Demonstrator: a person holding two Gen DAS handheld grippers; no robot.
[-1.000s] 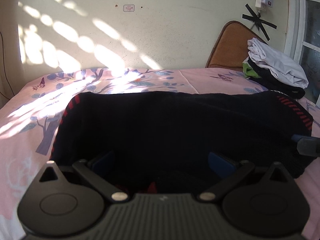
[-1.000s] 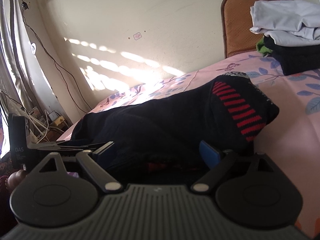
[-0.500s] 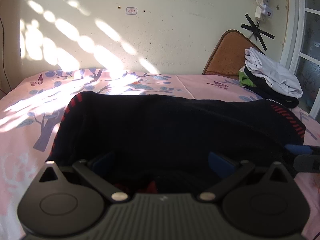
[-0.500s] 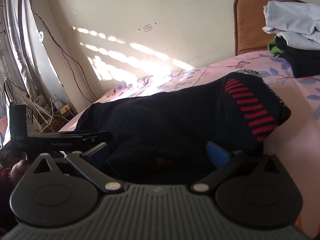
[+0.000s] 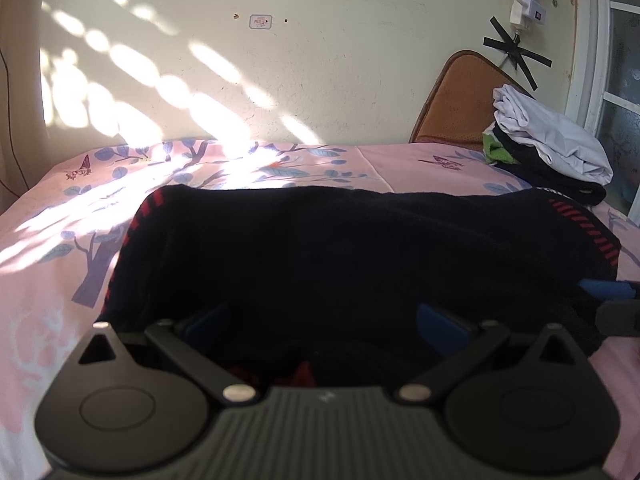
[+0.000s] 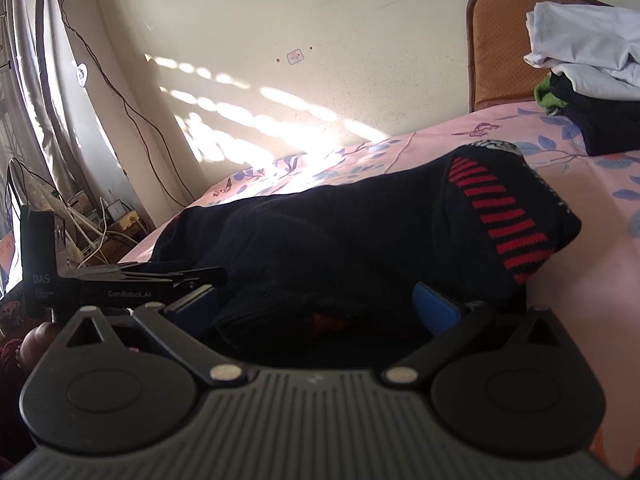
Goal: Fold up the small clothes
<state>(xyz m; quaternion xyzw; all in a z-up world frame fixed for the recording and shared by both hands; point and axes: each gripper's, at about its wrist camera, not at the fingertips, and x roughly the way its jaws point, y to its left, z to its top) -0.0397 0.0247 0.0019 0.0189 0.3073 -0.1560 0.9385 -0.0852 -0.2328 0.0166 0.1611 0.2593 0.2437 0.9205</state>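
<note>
A black garment (image 5: pixel 352 256) with red-striped cuffs is spread across the pink flowered bed (image 5: pixel 56 248), its near edge bunched between the pads of both tools. The left hand-held gripper (image 5: pixel 320 324) is seen with its blue pads set wide apart, cloth lying between them but not pinched. The right hand-held gripper (image 6: pixel 316 304) has just been opening and stands at its widest, the dark fabric loose between its pads (one red-striped cuff (image 6: pixel 504 216) rises just beyond it). A pile of folded clothes (image 5: pixel 548 148) is stacked at the far right corner of the bed, before a brown cushion (image 5: pixel 460 100).
</note>
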